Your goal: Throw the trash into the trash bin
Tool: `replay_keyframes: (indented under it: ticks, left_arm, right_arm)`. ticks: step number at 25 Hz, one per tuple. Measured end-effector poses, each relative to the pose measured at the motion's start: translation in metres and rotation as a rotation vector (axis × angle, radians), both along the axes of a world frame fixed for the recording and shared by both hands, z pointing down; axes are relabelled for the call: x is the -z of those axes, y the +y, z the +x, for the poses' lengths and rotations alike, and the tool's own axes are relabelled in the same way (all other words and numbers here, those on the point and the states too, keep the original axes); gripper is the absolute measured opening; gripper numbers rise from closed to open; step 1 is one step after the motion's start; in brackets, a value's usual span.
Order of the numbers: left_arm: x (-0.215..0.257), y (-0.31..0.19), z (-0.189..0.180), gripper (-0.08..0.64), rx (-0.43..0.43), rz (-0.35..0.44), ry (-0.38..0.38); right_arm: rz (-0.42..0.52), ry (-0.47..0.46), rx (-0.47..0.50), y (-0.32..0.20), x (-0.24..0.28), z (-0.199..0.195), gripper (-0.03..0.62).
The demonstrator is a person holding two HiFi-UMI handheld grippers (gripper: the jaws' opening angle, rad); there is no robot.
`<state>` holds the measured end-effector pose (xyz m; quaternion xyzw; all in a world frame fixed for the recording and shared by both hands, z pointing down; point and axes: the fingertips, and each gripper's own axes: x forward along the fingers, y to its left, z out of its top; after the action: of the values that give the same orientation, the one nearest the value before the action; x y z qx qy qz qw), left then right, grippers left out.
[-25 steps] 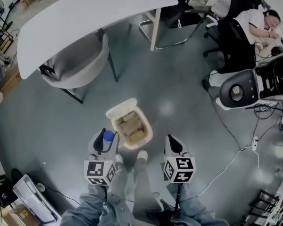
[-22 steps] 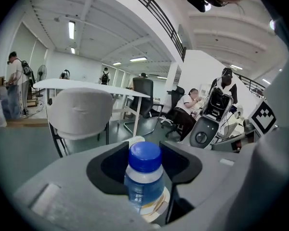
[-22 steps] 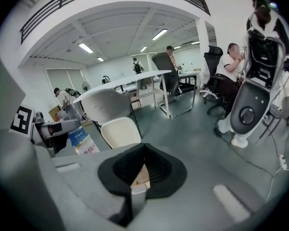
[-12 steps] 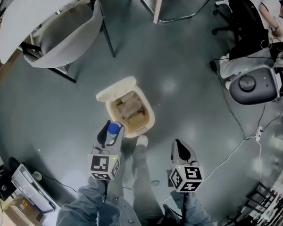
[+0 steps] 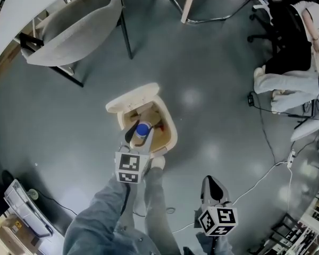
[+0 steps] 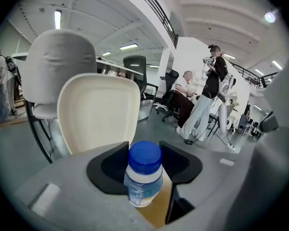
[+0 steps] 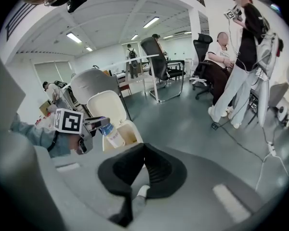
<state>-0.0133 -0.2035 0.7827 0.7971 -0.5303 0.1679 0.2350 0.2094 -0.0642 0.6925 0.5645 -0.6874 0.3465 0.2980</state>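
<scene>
One bottle [image 6: 143,179], clear-walled with a blue cap, is the piece of trash in hand. It sits upright between the jaws of the left claw [image 5: 135,133], which grip it by the body below the cap. The jaws stand wide only because the bottle fills them. In the head view the bottle hangs over the open mouth of the trash bin [image 5: 171,132], toward its near-left part. The carry looks all but finished, and the drop is the step at hand.

The next move, as I judge it, calls for little: part the jaws so the bottle falls clear of the rim. The bottle is nearer the front edge than the centre, so a small reach forward first would make a bounce off the rim less likely. The raised lid [image 5: 130,98] stands at the far side, out of the path.

The bin is a cream tub on the grey floor [image 5: 212,89], with its lid tipped back. It holds some brownish stuff [image 5: 154,122], crumpled paper or card by the look, with a small reddish bit among it. How deep it lies I cannot tell. A pale shoe [image 5: 158,162] touches the bin's near edge; whether it presses a pedal does not show.

The right claw [image 5: 211,184] hangs low and well apart from the bin, its jaws closed together with nothing between them. It has no part in this step.
</scene>
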Motion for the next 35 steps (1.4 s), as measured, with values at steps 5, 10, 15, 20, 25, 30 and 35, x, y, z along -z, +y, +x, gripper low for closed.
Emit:
replay_keyframes:
  ticks: [5, 10, 15, 20, 25, 30, 35]
  left_arm:
    - [-0.042, -0.003, 0.013, 0.209, -0.016, -0.065, -0.036]
    - [-0.058, -0.005, 0.018, 0.209, -0.017, -0.086, -0.051]
    - [-0.061, -0.006, 0.017, 0.214, -0.008, -0.105, -0.045]
    - [-0.057, -0.005, 0.016, 0.238, -0.009, -0.11, -0.026]
    - [-0.054, -0.005, 0.013, 0.238, -0.009, -0.104, -0.027]
    - [-0.045, -0.003, 0.011, 0.238, -0.014, -0.105, -0.029]
    - [-0.011, 0.009, 0.002, 0.238, -0.006, -0.106, -0.012]
  right_arm:
    - [-0.016, -0.01, -0.005, 0.005, -0.012, 0.001, 0.003]
    - [-0.037, -0.03, -0.008, 0.013, -0.017, -0.002, 0.003]
    - [-0.034, -0.031, -0.024, 0.014, -0.019, 0.003, 0.003]
    - [-0.024, -0.04, -0.032, 0.011, -0.018, 0.002, 0.003]
    - [-0.022, -0.045, -0.036, 0.01, -0.017, 0.0, 0.003]
    - [-0.011, -0.049, -0.047, 0.002, -0.011, -0.001, 0.003]
    - [0.017, -0.063, -0.056, -0.014, 0.004, -0.009, 0.003]
